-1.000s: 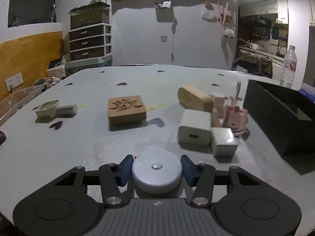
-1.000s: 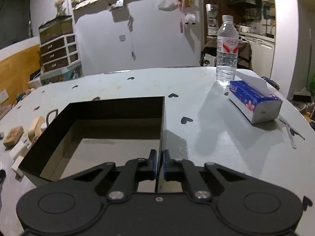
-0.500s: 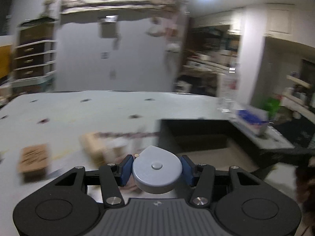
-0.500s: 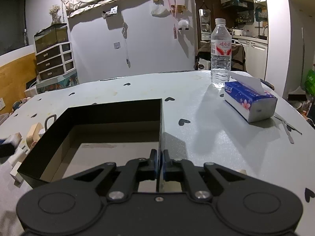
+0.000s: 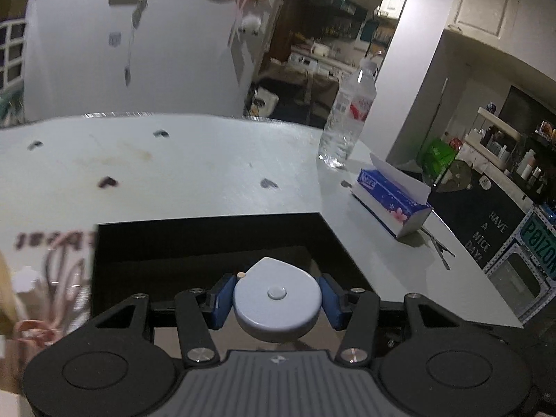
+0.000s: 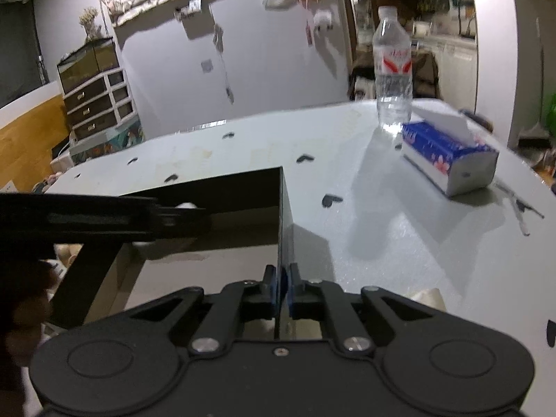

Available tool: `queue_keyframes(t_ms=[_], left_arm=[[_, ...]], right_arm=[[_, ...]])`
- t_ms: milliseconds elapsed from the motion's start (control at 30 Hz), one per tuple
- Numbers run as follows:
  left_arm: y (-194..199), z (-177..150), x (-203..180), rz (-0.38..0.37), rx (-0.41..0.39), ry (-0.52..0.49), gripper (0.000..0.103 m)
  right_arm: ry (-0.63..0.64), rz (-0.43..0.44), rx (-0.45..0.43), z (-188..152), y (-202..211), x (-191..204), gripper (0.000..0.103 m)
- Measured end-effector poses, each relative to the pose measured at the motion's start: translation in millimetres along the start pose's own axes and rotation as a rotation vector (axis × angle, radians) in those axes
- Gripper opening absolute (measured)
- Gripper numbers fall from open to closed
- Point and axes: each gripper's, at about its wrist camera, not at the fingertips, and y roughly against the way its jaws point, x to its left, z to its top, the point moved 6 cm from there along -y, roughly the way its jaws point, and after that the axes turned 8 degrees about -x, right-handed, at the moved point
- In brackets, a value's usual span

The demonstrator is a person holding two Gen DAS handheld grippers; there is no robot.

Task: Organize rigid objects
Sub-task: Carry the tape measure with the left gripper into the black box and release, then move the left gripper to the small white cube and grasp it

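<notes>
Left gripper (image 5: 276, 297) partly open, blue pads clamped on both sides of a round grey tape measure (image 5: 276, 300), small button on top facing up; it is held above the open black box (image 5: 208, 239), whose dark interior lies directly ahead and below the fingertips. Right gripper (image 6: 282, 286) closed tight, pads pinching the thin right-hand wall of the same black box (image 6: 285, 215), wall edge running straight ahead from the jaws. In the right wrist view the left gripper (image 6: 180, 217) shows as a blurred dark bar reaching in over the box from the left. Left of the box in the left view, blurred pale and pink items (image 5: 38, 299), too smeared to identify. Ahead and to the right on the grey table (image 5: 194, 173), a blue tissue pack (image 5: 391, 201) lying flat, and beyond it an upright clear water bottle (image 5: 347, 121). Small dark heart marks scattered on the tabletop.
</notes>
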Motion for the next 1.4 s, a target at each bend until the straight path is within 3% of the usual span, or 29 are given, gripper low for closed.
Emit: queue_keyframes(t_ms=[267,433,500,633,700,900,1167,1300,1400], left_arm=[[-40,0,-10,-0.020,0.100,0.094,0.053],[-59,-1,-1,0.010,0.129,0.163,0.053],[-62,0,4,0.002,0.133,0.192,0.057],[-57,2,10,0.030,0.113,0.205,0.088],[-52,4,12,0.020,0.096,0.212,0.095],[-22,10,8,-0.011,0.017,0.171,0.103],[45,4,14,-0.034,-0.107,0.065,0.103],[78,-9,29,-0.007,-0.155,0.035,0.103],[100,-19,46,0.059,-0.185,-0.007,0.103]], right_arm=[[0.042,0.000,0.040,-1,0,7,0.007],[0.025,0.003,0.042,0,0,5,0.007],[0.025,0.003,0.042,0,0,6,0.007],[0.008,0.002,0.041,0,0,5,0.007],[0.000,0.000,0.041,0,0,5,0.007],[-0.018,0.008,0.039,0,0,3,0.007],[-0.010,0.001,0.029,-1,1,4,0.007],[0.006,0.001,0.027,-2,2,5,0.007],[0.010,0.001,0.024,-2,4,5,0.007]])
